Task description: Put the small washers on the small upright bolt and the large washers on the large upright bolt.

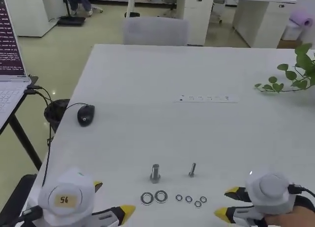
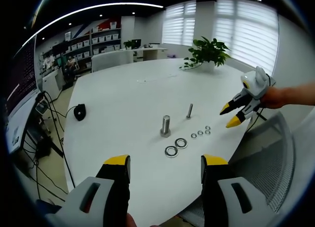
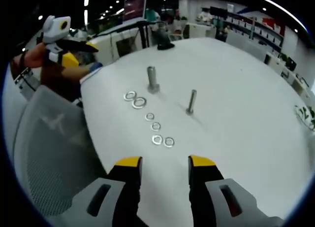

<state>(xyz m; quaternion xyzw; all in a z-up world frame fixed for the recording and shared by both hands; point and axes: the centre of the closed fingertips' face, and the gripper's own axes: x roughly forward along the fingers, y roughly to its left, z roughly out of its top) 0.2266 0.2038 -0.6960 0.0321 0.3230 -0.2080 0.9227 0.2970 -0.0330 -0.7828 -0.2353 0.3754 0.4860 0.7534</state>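
Left gripper [image 1: 112, 197] and right gripper [image 1: 227, 202] are hovering jaws apart, empty. Large washers [image 1: 142, 199] are lying flat at 6 o'clock of the large bolt [image 1: 155, 173], small washers [image 1: 188, 199] at 6 o'clock of the small bolt [image 1: 192, 170]. Looking thin, rigid, light, slick: probably needing a pinch across the outer rim.

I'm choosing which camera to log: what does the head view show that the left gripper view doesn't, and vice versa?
Head view extra: the 56 label on the left tool. Left gripper view extra: window blinds and a mesh chair back. Both: large bolt, small bolt, two large washers, four small washers, computer mouse, plant, open right tool.
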